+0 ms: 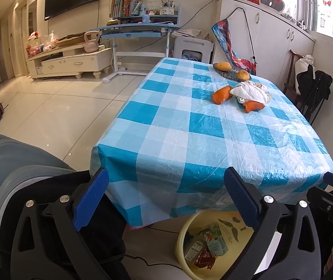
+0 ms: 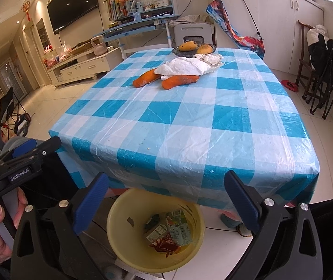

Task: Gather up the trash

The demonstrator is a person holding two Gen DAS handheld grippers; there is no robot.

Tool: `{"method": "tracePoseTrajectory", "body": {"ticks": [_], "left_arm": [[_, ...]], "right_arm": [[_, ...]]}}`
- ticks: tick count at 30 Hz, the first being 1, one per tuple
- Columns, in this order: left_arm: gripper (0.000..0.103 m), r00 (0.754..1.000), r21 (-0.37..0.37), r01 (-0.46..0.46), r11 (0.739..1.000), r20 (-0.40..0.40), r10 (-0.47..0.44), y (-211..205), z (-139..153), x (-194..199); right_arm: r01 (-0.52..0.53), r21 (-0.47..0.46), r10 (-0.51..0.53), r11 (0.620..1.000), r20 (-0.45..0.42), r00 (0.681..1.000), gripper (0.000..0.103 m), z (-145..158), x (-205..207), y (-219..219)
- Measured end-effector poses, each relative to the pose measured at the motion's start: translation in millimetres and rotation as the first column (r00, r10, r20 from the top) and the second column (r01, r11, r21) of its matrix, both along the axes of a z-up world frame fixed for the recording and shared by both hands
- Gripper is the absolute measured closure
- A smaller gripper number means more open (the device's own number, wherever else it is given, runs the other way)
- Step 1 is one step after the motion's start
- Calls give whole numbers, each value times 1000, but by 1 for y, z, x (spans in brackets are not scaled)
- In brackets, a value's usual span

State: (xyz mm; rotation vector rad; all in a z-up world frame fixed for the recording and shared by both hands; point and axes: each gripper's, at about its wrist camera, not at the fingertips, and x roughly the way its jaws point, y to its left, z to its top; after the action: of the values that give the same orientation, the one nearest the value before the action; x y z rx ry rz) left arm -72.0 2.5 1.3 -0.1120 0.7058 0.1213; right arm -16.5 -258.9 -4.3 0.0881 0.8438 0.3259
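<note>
Crumpled white paper [image 1: 251, 92] [image 2: 185, 66] lies at the far end of the table with two orange peel pieces [image 1: 221, 94] [image 2: 180, 80] beside it. A yellow bin [image 1: 180, 240] [image 2: 119, 221] stands on the floor under the table's near edge, holding cartons and wrappers [image 2: 168, 233]. My left gripper [image 1: 166, 198] is open and empty, held low before the table's near edge. My right gripper [image 2: 166, 200] is open and empty above the bin. The left gripper also shows in the right wrist view [image 2: 35, 149].
The table [image 1: 213, 140] [image 2: 189, 128] has a blue-and-white checked cloth under clear plastic. A dark dish with two mangoes [image 1: 233, 71] [image 2: 194, 47] sits at the far end. Folded chairs [image 2: 325, 70] stand at the right, a blue desk [image 1: 140, 28] behind.
</note>
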Motion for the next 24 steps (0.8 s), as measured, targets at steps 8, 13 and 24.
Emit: {"method": "tracePoseTrajectory", "body": {"ticks": [8,13,24], "left_arm": [[8,999,-8,-15,1000,34,15,5,17,22],[8,1000,-12,17,1000,13,-17,-8,20,59],[8,999,-36,35,999,-21,-36,-15,15,115]], "right_arm": [[79,61,-79,995,-3,997,8,10,74,-29],[105,74,-107,992,21,994,8,18,138,-38],[134,30,-135,991,20,991,13,1,275,-23]]}}
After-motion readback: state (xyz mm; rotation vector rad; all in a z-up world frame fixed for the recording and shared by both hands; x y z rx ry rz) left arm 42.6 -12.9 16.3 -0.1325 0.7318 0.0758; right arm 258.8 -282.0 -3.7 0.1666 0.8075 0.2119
